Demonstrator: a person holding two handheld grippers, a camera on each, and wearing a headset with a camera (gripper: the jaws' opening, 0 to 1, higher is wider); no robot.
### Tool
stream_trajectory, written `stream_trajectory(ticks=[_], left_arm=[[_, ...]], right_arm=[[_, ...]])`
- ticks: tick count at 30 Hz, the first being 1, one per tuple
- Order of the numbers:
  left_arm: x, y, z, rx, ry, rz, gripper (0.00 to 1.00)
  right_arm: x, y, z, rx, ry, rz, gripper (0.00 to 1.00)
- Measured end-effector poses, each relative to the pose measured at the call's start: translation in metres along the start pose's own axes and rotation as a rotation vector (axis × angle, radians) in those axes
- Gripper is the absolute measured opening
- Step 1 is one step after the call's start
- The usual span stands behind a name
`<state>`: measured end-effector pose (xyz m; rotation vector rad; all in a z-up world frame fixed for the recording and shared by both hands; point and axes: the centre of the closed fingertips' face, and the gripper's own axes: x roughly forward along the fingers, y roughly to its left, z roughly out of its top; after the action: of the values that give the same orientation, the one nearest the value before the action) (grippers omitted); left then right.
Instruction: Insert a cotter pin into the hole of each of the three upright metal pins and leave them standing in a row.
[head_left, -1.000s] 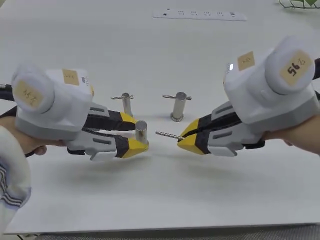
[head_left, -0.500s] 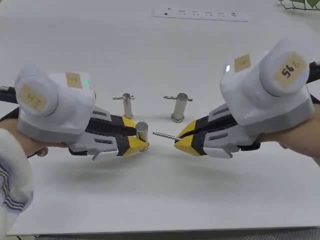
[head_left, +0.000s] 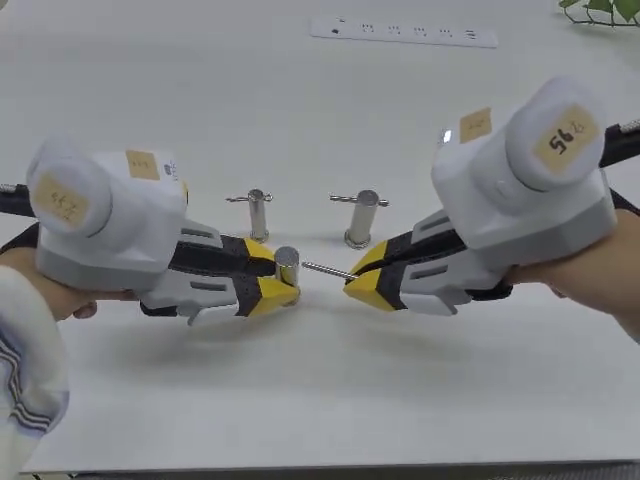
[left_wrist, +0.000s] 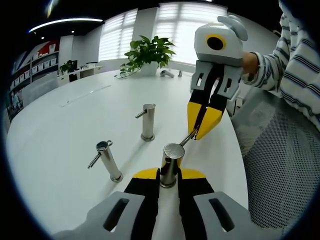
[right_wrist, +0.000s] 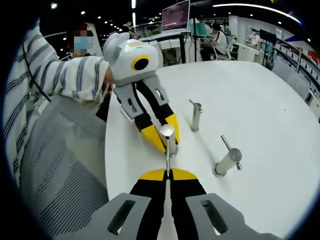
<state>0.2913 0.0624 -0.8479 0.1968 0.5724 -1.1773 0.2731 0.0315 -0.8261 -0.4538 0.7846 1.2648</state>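
Note:
Three upright metal pins stand on the white table (head_left: 300, 100). My left gripper (head_left: 272, 276) is shut on the nearest pin (head_left: 287, 266), seen close up as the near pin (left_wrist: 170, 165) between the yellow tips. My right gripper (head_left: 356, 277) is shut on a cotter pin (head_left: 324, 268), whose free end touches the held pin's upper part; that cotter pin (right_wrist: 168, 152) points straight at the pin head (right_wrist: 167, 131). Behind stand the left rear pin (head_left: 258, 213) and the right rear pin (head_left: 359, 217), each with a cotter pin through its top.
A white power strip (head_left: 403, 32) lies at the table's far edge, and a green plant (head_left: 600, 8) shows at the far right corner. In the right gripper view a person's striped sleeve (right_wrist: 60, 75) holds the left gripper.
My right gripper has moved left with the cotter pin, closing the gap until its tip meets the held pin. My left gripper has stayed shut on the pin.

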Motion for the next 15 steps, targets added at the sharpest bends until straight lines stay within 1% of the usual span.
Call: stream_trajectory(ticks=[15], left_arm=[[0.0000,-0.0002,-0.0002,-0.001,0.006,0.010,0.12]], right_arm=[[0.0087,0.0012,0.0064,0.003,-0.003,-0.012,0.04]])
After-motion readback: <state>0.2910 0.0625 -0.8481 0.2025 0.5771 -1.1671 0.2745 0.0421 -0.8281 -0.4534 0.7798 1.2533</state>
